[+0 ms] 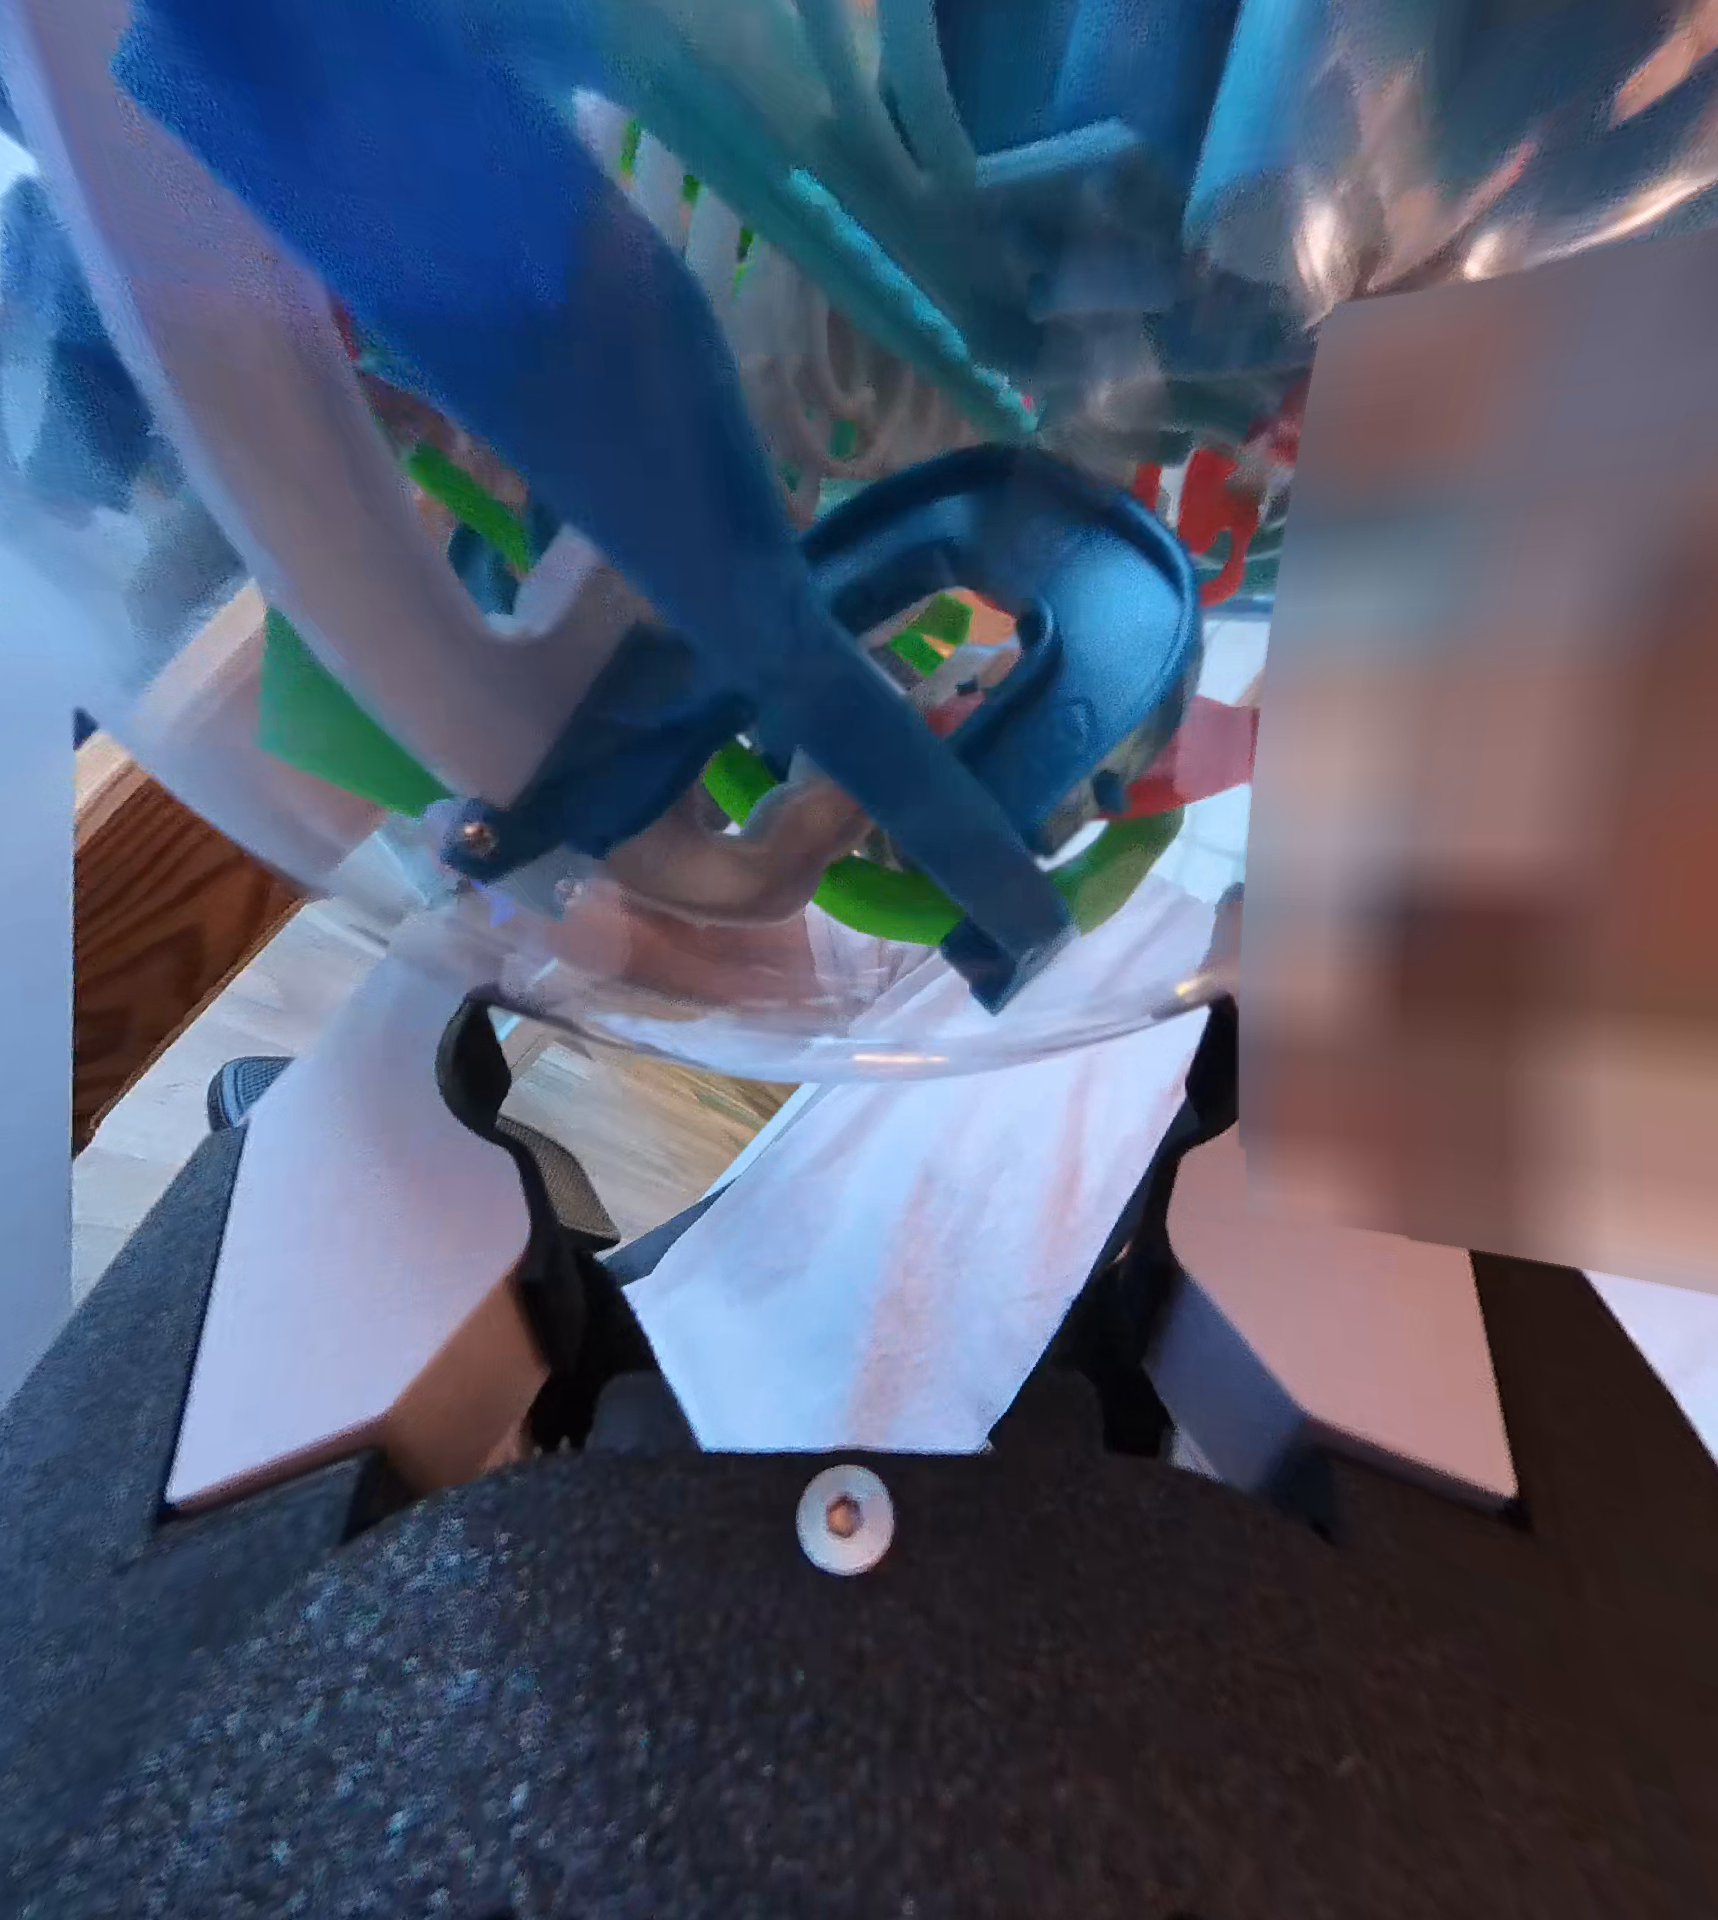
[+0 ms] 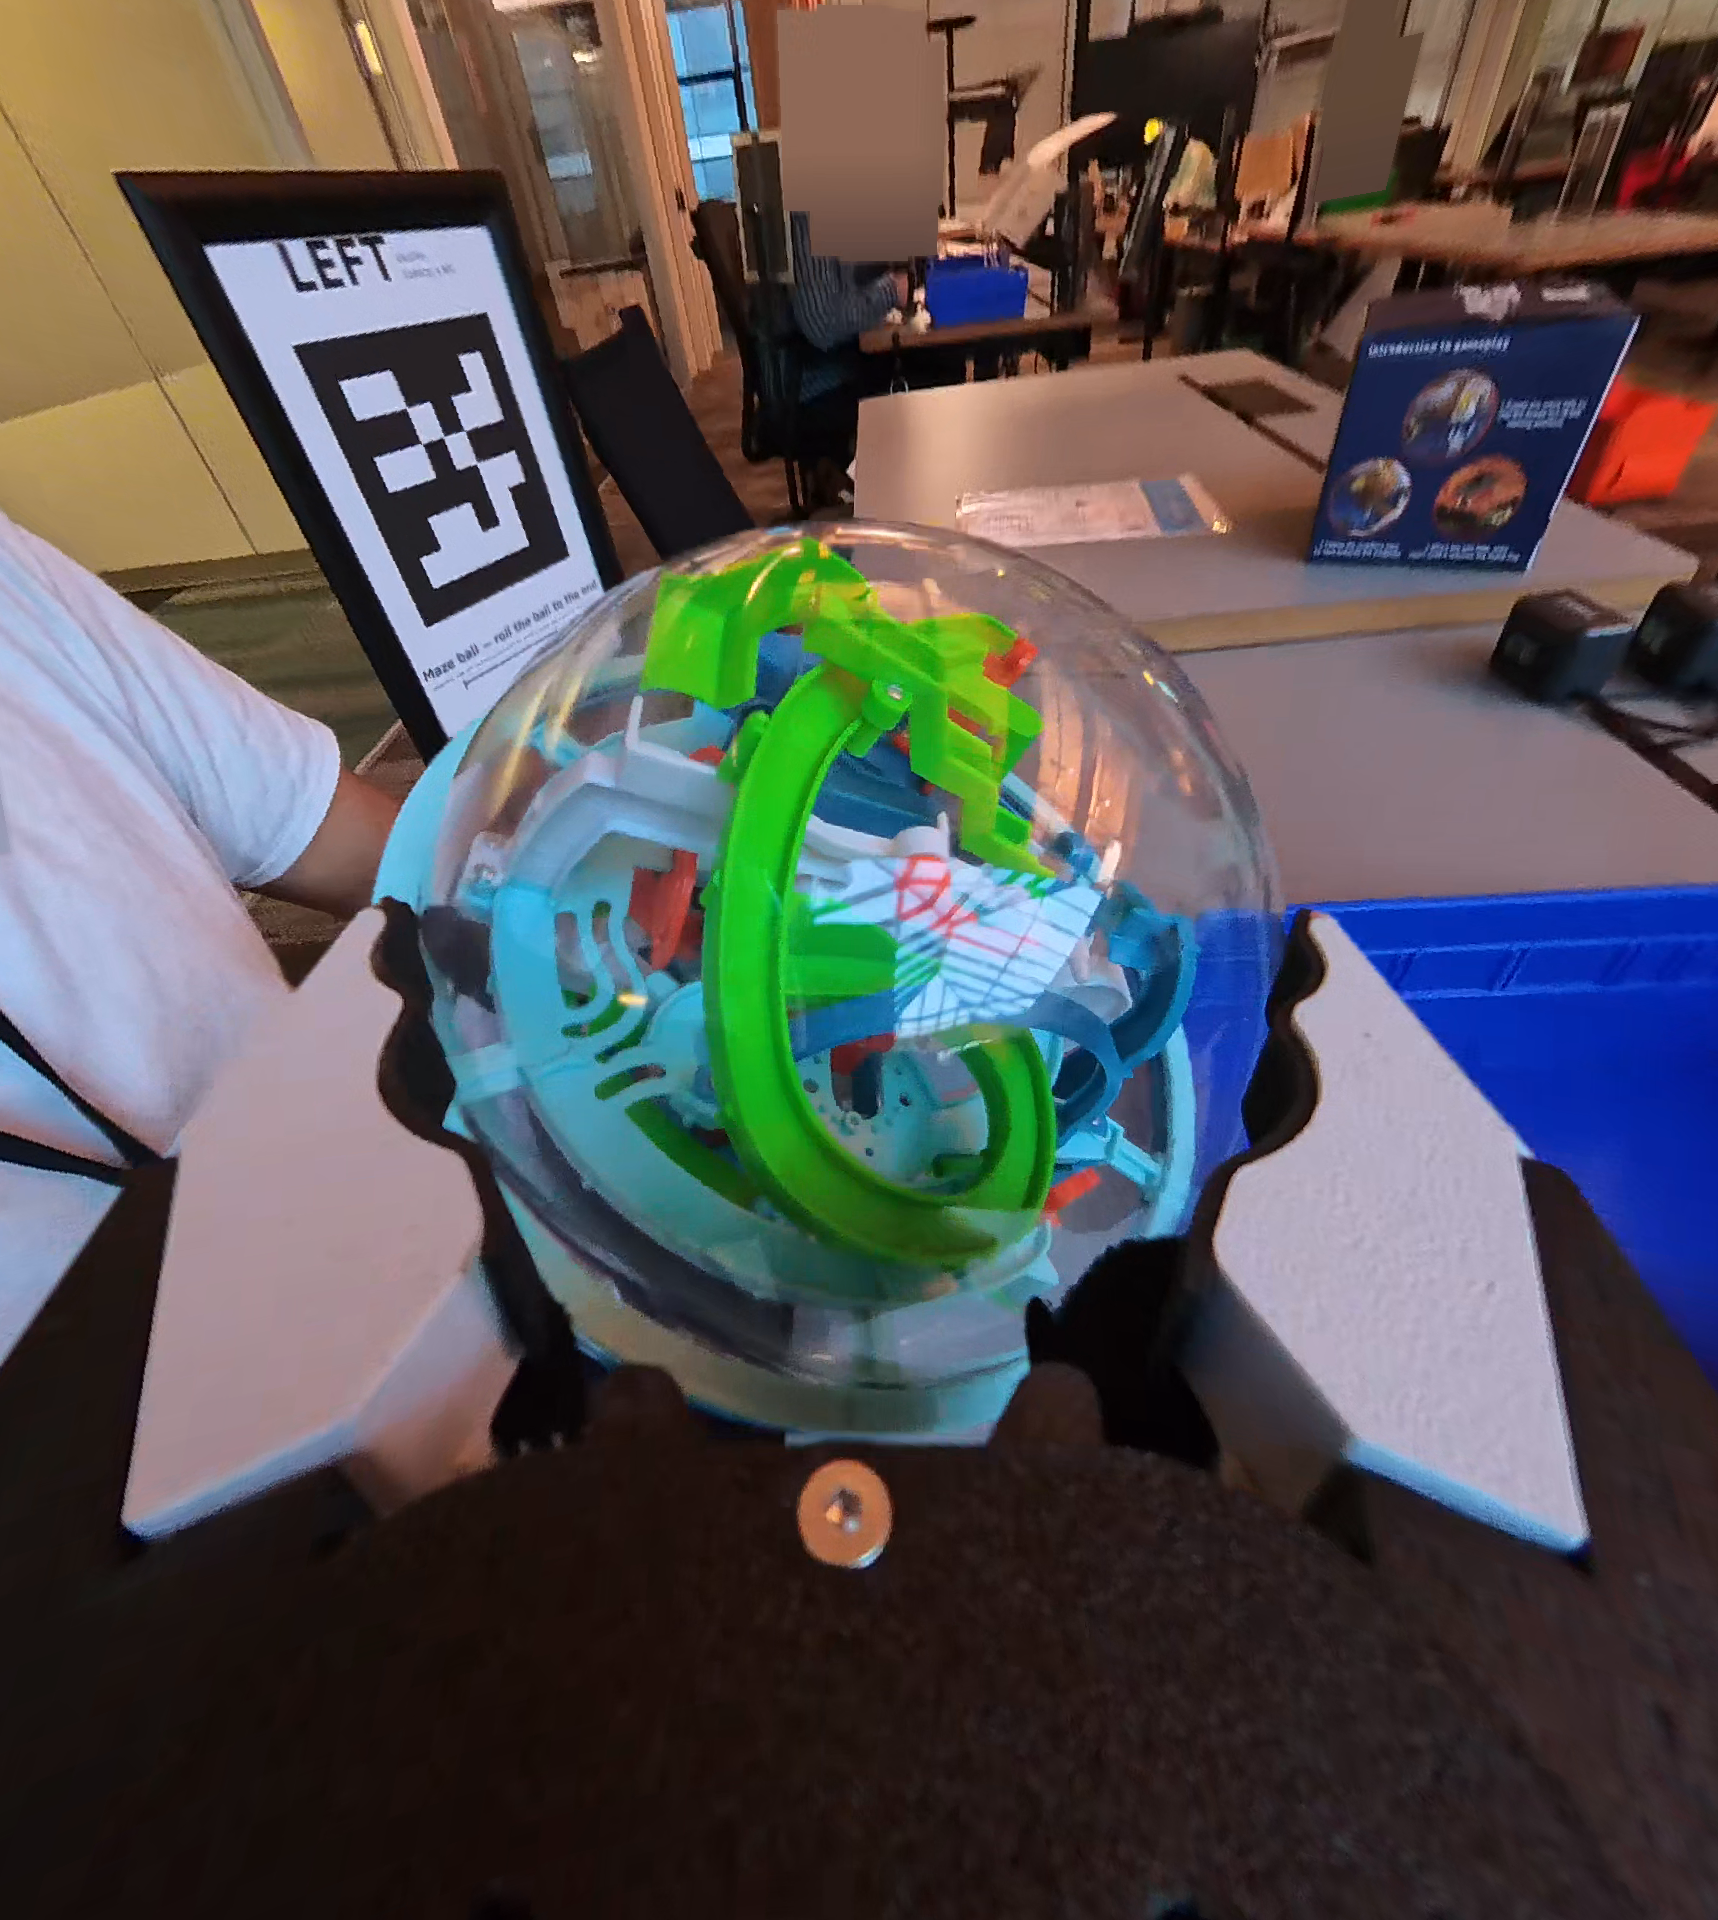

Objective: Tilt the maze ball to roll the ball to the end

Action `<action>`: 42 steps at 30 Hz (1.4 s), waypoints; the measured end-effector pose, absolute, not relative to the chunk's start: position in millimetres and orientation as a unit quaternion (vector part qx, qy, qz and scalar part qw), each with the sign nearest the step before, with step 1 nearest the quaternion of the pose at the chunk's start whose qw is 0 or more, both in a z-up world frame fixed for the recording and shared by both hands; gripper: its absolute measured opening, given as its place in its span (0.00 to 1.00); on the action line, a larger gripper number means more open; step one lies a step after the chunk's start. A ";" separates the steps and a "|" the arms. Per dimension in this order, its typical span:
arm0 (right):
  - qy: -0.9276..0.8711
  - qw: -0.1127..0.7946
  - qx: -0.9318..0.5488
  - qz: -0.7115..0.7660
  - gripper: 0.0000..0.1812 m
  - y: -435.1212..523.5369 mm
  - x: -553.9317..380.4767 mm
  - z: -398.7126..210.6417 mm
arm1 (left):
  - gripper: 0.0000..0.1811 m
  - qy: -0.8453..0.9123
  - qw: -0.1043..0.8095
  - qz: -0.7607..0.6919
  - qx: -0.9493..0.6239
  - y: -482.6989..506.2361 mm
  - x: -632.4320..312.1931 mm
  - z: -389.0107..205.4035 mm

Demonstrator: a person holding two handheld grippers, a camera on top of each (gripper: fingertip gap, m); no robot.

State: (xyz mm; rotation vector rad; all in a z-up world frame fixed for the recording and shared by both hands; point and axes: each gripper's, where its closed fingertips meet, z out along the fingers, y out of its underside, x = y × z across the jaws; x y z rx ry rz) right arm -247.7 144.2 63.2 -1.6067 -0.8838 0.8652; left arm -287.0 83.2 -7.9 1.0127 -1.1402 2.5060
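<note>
The maze ball [image 2: 886, 790] is a clear sphere with green, light blue, white and red tracks inside. My right gripper [image 2: 844, 935] is shut on it, one finger on each side, holding it up above the table. In the left wrist view the maze ball [image 1: 834, 520] fills the top, very close and blurred. My left gripper [image 1: 839, 1029] has both fingertips against the sphere's lower curve. I cannot make out the small rolling ball in either view.
A blue bin [image 2: 1613, 1091] sits right of the ball. A framed marker sign [image 2: 398, 447] stands behind it on the left, and a person's white-sleeved arm [image 2: 159, 831] reaches in there. The grey table [image 2: 1457, 790] carries a blue box [image 2: 1457, 457] and two black adapters [image 2: 1634, 634].
</note>
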 end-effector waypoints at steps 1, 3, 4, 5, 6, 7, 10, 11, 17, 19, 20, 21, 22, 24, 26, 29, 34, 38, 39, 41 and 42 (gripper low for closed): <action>-0.376 0.530 -0.668 0.362 0.85 141.5 -245.9 63.8 | 0.73 -0.381 0.108 0.853 0.340 84.9 -288.2 -6.5; -0.395 0.532 -0.663 0.350 0.85 137.9 -242.5 61.2 | 0.74 -0.367 0.119 0.860 0.333 88.1 -289.6 -4.3; -0.397 0.532 -0.665 0.344 0.85 137.7 -241.8 59.9 | 0.73 -0.366 0.118 0.860 0.335 88.8 -288.8 -5.0; -0.403 0.530 -0.665 0.339 0.85 136.5 -241.7 58.5 | 0.73 -0.370 0.113 0.858 0.337 88.0 -288.0 -6.8; -0.408 0.529 -0.664 0.336 0.85 135.1 -241.7 57.4 | 0.73 -0.376 0.110 0.856 0.338 86.4 -287.5 -8.2; -0.412 0.529 -0.663 0.333 0.85 133.8 -241.0 56.8 | 0.73 -0.378 0.109 0.854 0.339 85.6 -287.0 -8.9; -0.422 0.536 -0.659 0.317 0.85 132.7 -237.5 54.7 | 0.73 -0.369 0.107 0.857 0.343 88.9 -285.2 -8.4; -0.425 0.539 -0.658 0.311 0.85 133.3 -236.4 53.5 | 0.73 -0.368 0.103 0.857 0.346 91.0 -284.5 -9.2; -0.394 0.552 -0.646 0.350 0.85 139.0 -232.1 48.9 | 0.73 -0.434 0.040 0.794 0.424 86.6 -271.0 -27.1; -0.399 0.557 -0.645 0.339 0.85 142.2 -234.1 40.7 | 0.80 -0.464 0.001 0.752 0.468 85.1 -262.1 -40.2; -0.394 0.560 -0.646 0.337 0.85 144.6 -235.7 38.7 | 0.82 -0.462 -0.008 0.747 0.479 86.5 -260.1 -43.2; -0.387 0.561 -0.648 0.340 0.85 146.6 -236.3 38.5 | 0.83 -0.454 -0.012 0.752 0.479 88.0 -260.4 -43.2; -0.377 0.560 -0.651 0.347 0.85 148.4 -236.3 39.0 | 0.80 -0.452 -0.018 0.753 0.478 89.3 -261.5 -44.2; -0.352 0.550 -0.660 0.370 0.85 152.6 -235.9 38.9 | 0.70 -0.485 -0.046 0.722 0.491 89.5 -263.1 -54.6; -0.327 0.542 -0.666 0.394 0.85 157.0 -234.9 39.0 | 0.58 -0.537 -0.102 0.666 0.508 90.8 -263.3 -67.4; -0.307 0.543 -0.668 0.405 0.85 163.9 -230.6 36.3 | 0.65 -0.578 -0.178 0.591 0.534 98.0 -260.9 -77.8; -0.296 0.561 -0.664 0.396 0.84 170.2 -226.2 22.2 | 0.75 -0.586 -0.264 0.499 0.582 126.8 -258.2 -90.2; -0.279 0.583 -0.649 0.401 0.84 171.2 -226.5 15.8 | 0.75 -0.579 -0.341 0.436 0.599 153.7 -257.7 -93.2; -0.273 0.589 -0.647 0.400 0.84 171.8 -226.8 14.6 | 0.74 -0.575 -0.361 0.422 0.601 159.9 -257.4 -92.2; -0.263 0.599 -0.644 0.396 0.84 172.5 -228.4 13.7 | 0.77 -0.566 -0.394 0.401 0.603 169.6 -257.7 -88.1; -0.260 0.603 -0.644 0.393 0.84 172.3 -229.7 13.1 | 0.77 -0.559 -0.412 0.393 0.602 174.7 -258.5 -84.4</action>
